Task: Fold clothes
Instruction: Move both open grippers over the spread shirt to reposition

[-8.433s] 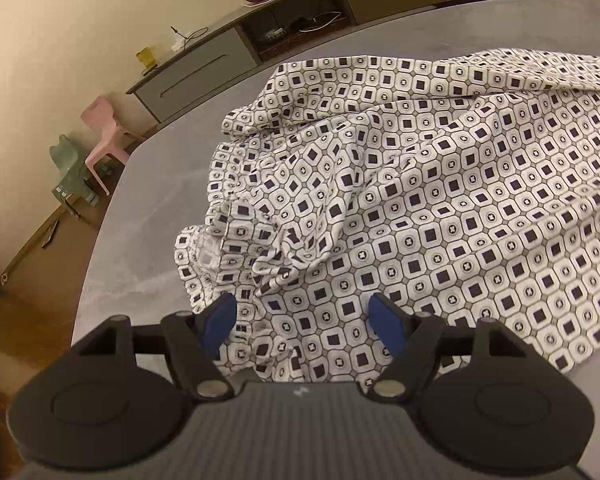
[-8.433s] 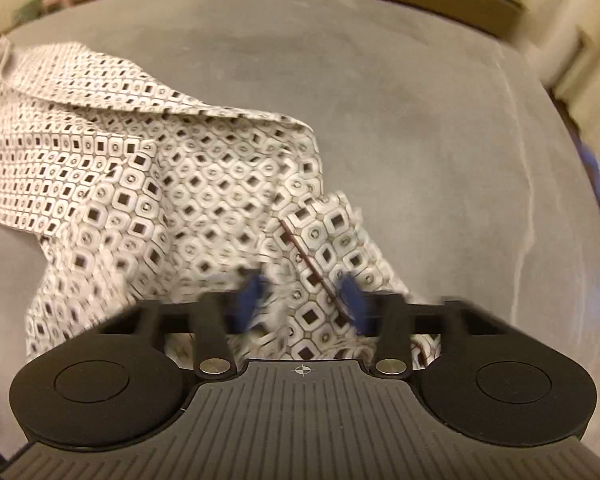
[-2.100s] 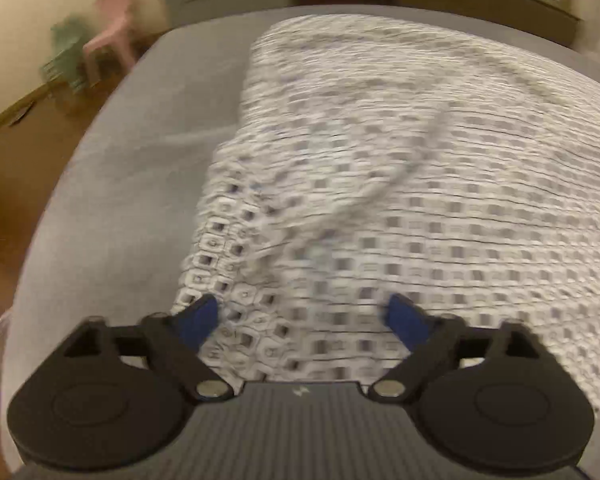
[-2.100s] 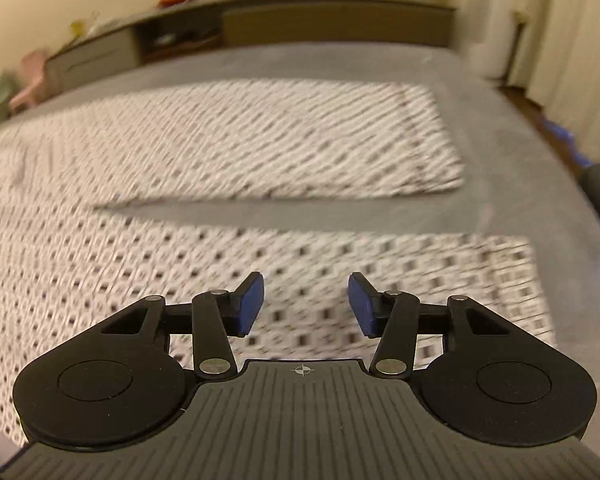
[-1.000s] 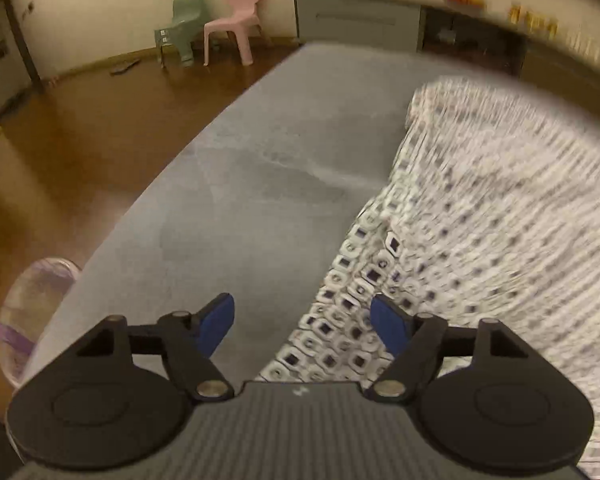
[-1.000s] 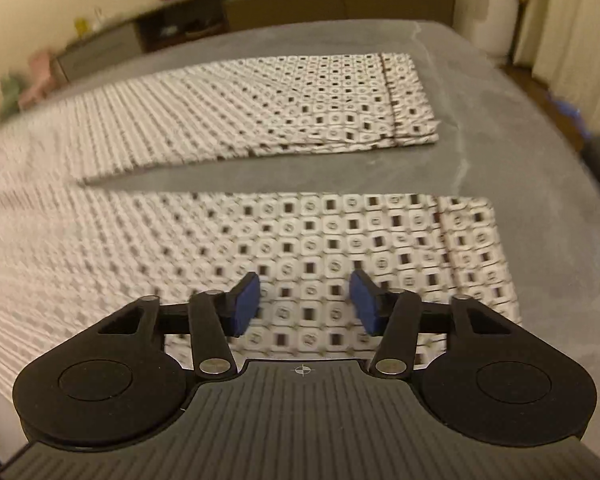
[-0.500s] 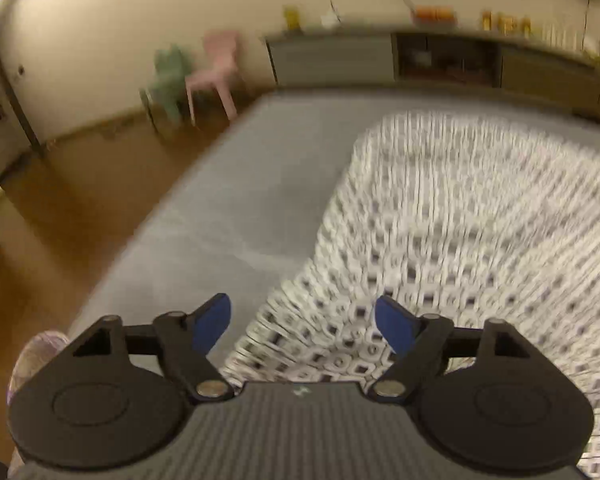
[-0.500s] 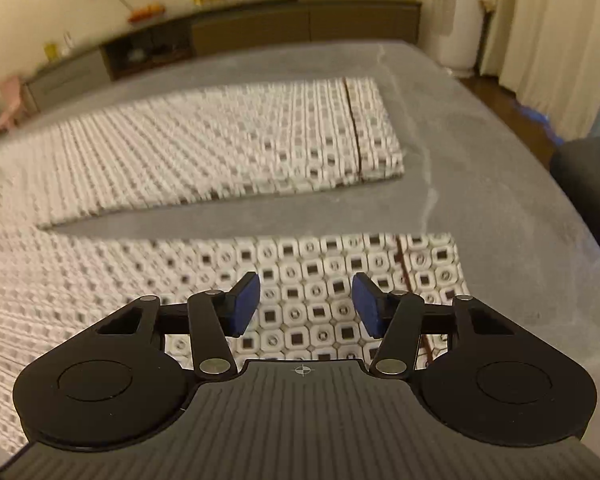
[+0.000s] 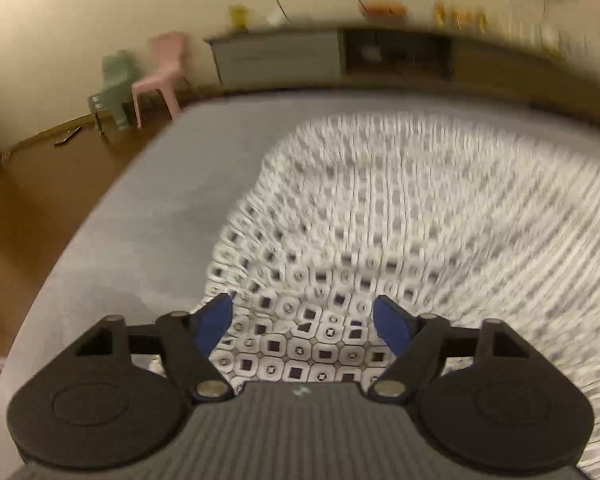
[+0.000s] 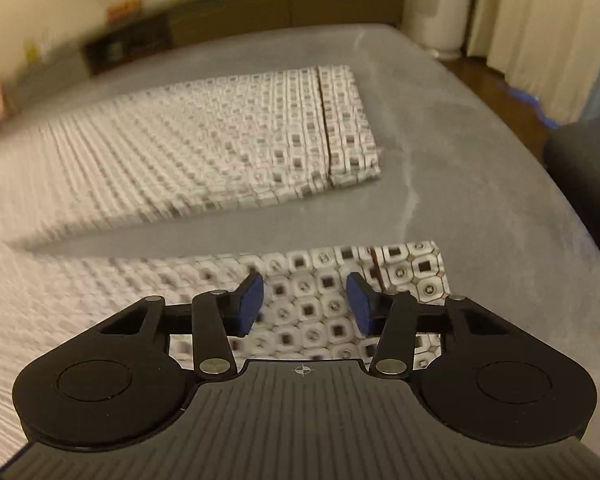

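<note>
A white garment [image 9: 380,220] printed with dark squares lies spread flat on the grey table [image 9: 148,200]. My left gripper [image 9: 303,320] hovers over its near left end, jaws opening, cloth below them and nothing pinched. In the right wrist view two legs point right: the far leg [image 10: 260,140] and the near leg [image 10: 416,272], each with a dark seam near the hem. Over the near leg's hem end my right gripper [image 10: 305,304] has its jaws closing slightly. Its pads stand apart and touch no cloth.
The table's rounded left edge drops to a wooden floor. A pink chair [image 9: 160,72], a green chair [image 9: 112,84] and a long sideboard [image 9: 284,56] stand beyond. A dark seat [image 10: 584,168] and curtains [image 10: 540,20] are at the right.
The left gripper has swung from the bare table at the garment's edge onto the cloth. The right gripper has shifted right along the near leg toward its hem.
</note>
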Available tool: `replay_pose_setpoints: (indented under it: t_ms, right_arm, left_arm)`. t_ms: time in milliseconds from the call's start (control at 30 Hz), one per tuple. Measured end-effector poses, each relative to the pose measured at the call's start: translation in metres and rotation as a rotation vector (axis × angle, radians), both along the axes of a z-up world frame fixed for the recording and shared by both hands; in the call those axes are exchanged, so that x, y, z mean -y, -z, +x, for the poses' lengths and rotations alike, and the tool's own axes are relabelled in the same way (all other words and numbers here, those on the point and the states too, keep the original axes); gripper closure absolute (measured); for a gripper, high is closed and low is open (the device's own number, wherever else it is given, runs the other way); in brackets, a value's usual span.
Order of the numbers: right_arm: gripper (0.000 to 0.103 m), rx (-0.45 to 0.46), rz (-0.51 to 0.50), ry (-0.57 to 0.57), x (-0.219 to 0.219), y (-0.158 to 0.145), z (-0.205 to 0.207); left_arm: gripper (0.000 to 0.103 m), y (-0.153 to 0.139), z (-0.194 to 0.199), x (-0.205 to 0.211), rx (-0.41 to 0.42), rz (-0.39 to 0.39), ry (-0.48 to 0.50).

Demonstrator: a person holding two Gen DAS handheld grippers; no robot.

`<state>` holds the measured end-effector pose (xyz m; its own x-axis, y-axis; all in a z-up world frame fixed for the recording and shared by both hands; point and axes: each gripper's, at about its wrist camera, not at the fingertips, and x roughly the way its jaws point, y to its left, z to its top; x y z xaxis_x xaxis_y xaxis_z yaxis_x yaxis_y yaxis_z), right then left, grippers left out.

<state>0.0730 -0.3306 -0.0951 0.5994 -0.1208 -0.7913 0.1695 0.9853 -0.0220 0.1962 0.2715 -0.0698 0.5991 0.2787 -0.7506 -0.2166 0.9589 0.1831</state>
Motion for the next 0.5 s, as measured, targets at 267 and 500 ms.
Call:
replay_pose_setpoints:
  t_ms: [267,500]
  right_arm:
    - [0.065,0.12,0.045,0.057,0.008,-0.023,0.059]
    - [0.057,0.023,-0.002,-0.012,-0.02,0.003,0.121]
  left_arm:
    - [0.024,-0.024,0.026,-0.036,0.062,-0.114,-0.083]
    - [0.012,0.01,0.092,-0.06,0.047,-0.14,-0.175]
